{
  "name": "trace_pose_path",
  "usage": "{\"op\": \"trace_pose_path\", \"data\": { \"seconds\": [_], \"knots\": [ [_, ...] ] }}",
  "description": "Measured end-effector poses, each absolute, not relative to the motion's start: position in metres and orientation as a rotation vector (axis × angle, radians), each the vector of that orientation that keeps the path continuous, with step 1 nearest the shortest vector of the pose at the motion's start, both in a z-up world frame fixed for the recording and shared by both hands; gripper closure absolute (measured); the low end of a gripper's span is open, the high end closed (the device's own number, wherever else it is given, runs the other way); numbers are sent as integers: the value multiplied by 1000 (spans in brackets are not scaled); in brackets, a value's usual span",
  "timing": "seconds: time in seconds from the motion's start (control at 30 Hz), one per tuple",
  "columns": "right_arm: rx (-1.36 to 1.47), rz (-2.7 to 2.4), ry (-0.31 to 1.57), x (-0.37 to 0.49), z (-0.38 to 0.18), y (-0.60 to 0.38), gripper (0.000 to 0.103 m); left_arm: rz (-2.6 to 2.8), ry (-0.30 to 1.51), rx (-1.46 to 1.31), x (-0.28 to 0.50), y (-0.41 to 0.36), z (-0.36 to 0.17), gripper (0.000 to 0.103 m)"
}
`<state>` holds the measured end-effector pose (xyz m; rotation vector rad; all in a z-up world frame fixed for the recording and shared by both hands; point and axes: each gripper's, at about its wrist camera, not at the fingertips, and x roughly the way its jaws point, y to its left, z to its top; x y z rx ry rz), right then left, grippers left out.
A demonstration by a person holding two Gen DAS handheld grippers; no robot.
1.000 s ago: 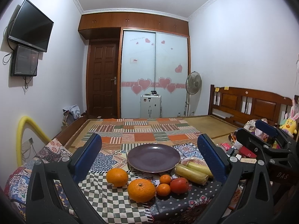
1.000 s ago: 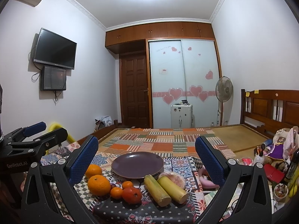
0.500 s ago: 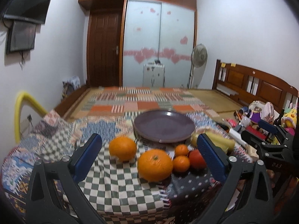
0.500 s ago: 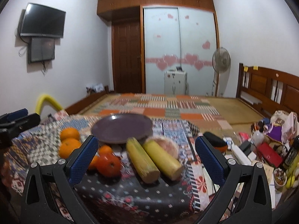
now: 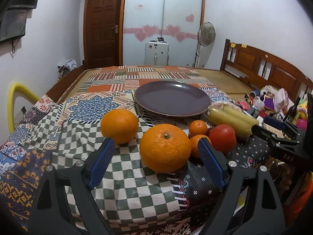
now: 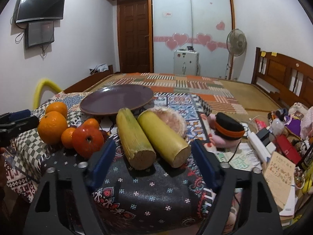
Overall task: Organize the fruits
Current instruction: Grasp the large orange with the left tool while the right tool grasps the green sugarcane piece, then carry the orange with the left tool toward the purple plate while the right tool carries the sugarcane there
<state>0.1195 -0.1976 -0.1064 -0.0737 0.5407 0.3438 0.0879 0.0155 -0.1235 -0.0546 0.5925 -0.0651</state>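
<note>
Facing: left gripper (image 5: pixel 156 152) lines up on the large orange (image 5: pixel 165 147); right gripper (image 6: pixel 152 152) faces two cane-like stalks (image 6: pixel 150 137).
Left gripper state: jaws spread wide, nothing held, the large orange between the pad tips but not touching.
Right gripper state: jaws spread wide, empty, both stalk ends sitting between the pads.
Fruit location: all lies on the patterned cloth (image 5: pixel 125 176), in front of the bare purple plate (image 5: pixel 172 98); a second orange (image 5: pixel 119 125), two small tangerines (image 5: pixel 198 128) and a red fruit (image 5: pixel 222 138) cluster nearby.
Handling: the orange looks firm, round, likely to roll; the skin should grip well.
Hold point: across its widest middle, pads level.
Stalks: probably stiff and heavier; take one mid-length.
</note>
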Motion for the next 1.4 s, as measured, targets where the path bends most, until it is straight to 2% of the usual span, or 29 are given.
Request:
{"op": "trace_pose_path", "data": {
  "seconds": [0.07,0.2,0.27,0.43,0.67,0.7,0.77,0.87,1.4],
  "knots": [
    [-60,372,559,122,-109,-197,40,-67,607,-46,95,13,-129,16],
    [-56,390,547,123,-108,-196,42,-75,635,-57,104,11,-139,16],
    [-43,416,554,124,-108,-195,49,-75,643,-60,107,11,-141,16],
    [-42,458,579,128,-113,-188,50,-80,656,-68,115,12,-148,16],
    [-57,458,601,131,-119,-182,51,-109,667,-100,122,12,-154,29],
    [-59,457,603,131,-120,-182,53,-118,668,-103,122,12,-154,33],
    [-72,437,611,133,-121,-181,66,-119,669,-96,121,10,-153,33],
    [-51,447,625,134,-120,-186,69,-119,680,-84,120,9,-152,33],
    [-50,491,697,107,-113,-194,69,-103,719,-68,88,36,-150,33]
  ]
}}
